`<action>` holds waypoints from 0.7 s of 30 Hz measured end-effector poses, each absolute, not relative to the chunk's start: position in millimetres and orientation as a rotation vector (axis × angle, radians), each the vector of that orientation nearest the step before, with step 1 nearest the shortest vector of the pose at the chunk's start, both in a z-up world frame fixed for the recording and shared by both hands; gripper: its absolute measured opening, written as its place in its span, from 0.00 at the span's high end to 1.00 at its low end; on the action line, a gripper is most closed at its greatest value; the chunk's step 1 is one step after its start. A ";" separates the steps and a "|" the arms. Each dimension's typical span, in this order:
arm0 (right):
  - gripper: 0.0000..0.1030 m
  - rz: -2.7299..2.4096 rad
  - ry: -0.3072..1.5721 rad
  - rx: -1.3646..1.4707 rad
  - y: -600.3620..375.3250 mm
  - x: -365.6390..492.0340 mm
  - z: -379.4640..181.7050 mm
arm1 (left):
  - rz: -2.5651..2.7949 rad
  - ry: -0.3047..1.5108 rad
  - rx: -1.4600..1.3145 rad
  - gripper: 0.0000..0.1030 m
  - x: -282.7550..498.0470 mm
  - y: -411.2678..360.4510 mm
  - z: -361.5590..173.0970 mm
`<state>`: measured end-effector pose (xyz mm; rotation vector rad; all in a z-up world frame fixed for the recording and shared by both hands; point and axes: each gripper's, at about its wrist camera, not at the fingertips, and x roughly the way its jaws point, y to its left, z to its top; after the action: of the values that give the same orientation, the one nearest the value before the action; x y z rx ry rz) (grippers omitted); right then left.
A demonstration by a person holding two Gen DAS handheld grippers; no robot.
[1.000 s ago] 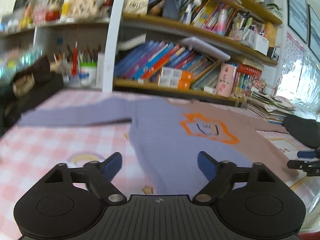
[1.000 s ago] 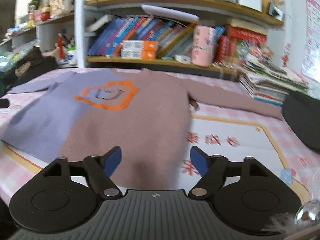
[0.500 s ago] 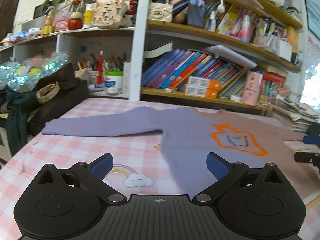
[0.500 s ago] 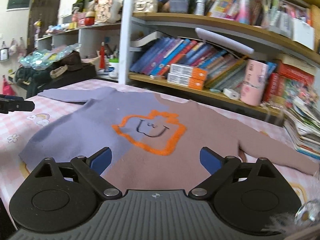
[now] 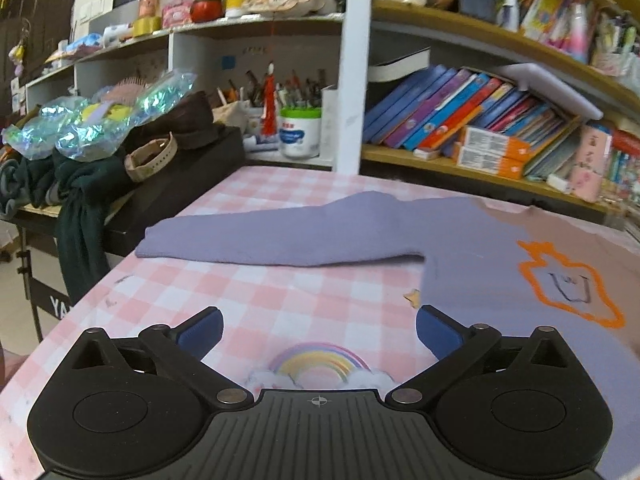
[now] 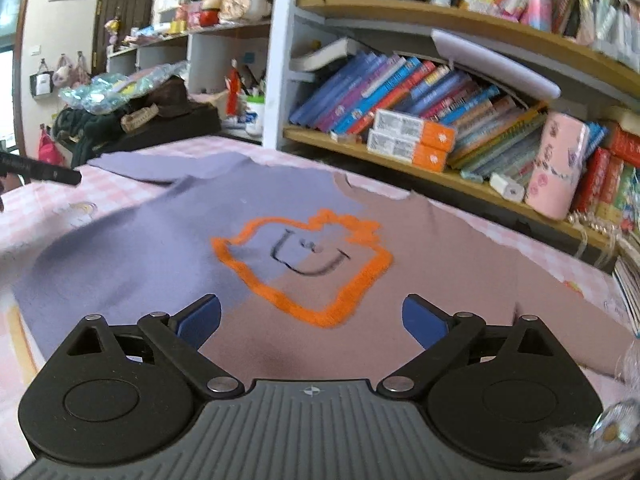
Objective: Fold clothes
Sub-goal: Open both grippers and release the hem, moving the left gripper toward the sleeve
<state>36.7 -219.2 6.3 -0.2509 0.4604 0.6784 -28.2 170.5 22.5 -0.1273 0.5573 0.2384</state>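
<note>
A sweater lies flat on the pink checked tablecloth (image 5: 248, 300), its left half purple and its right half mauve, with an orange-outlined motif (image 6: 304, 256) on the chest. Its purple sleeve (image 5: 280, 236) stretches out to the left. My left gripper (image 5: 318, 330) hovers open over bare cloth in front of that sleeve, just left of the sweater's body (image 5: 500, 280), with nothing between its blue pads. My right gripper (image 6: 310, 316) stands open above the sweater's lower front (image 6: 320, 344), below the motif, and holds nothing. The left gripper's black tip (image 6: 40, 174) shows at the far left of the right wrist view.
A bookshelf (image 5: 460, 160) full of books runs along the table's far side. A black box (image 5: 168, 184) piled with dark clothes and shiny bags sits off the table's left edge. A pink cup (image 6: 556, 168) and stacked magazines (image 6: 628, 276) are at the right.
Both grippers' jaws have spread wider. Both views have swung left: the left gripper from over the sweater's body to the bare cloth, the right from the sweater's mauve half to under the motif.
</note>
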 end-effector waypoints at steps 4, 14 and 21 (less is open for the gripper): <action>0.05 0.666 0.474 -0.211 -230.0 41.9 0.2 | 0.267 0.572 -0.164 0.00 -4.6 188.7 21.9; 0.02 0.695 0.465 -0.230 -229.5 40.4 -0.8 | 0.444 0.561 -0.305 0.00 45.8 263.9 25.3; 0.02 0.686 0.490 -0.201 -233.7 45.5 -1.6 | 0.567 0.627 -0.341 0.14 70.2 303.7 10.3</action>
<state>45.5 -233.7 -1.6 -0.2007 0.4895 0.6856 70.2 303.7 10.3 -0.3407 0.6274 0.5672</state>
